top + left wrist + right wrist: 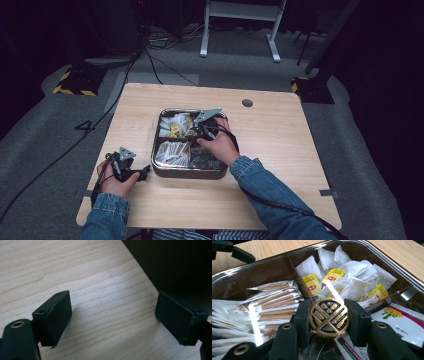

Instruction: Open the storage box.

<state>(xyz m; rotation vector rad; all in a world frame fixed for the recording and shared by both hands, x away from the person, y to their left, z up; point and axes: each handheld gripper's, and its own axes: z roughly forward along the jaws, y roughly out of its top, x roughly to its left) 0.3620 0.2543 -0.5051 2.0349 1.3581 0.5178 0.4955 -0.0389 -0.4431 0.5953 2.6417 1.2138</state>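
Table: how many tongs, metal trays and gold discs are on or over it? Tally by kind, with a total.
Tongs: 2 (left tongs, right tongs)
Metal tray: 1
Gold disc: 1
Total: 4

The room is dim, its edges lost in near black. A light wooden counter (280, 150) stands in the middle, brightly lit from above, with a small round dark hole (247, 103) near its far edge. Grey carpet (45, 130) covers the floor around it. Black cables (150, 60) snake across the carpet toward the far left. Two dark blocks with yellow and black hazard stripes (75, 82) sit at the far corners. Beyond the counter stand the white legs of a frame (240, 25).
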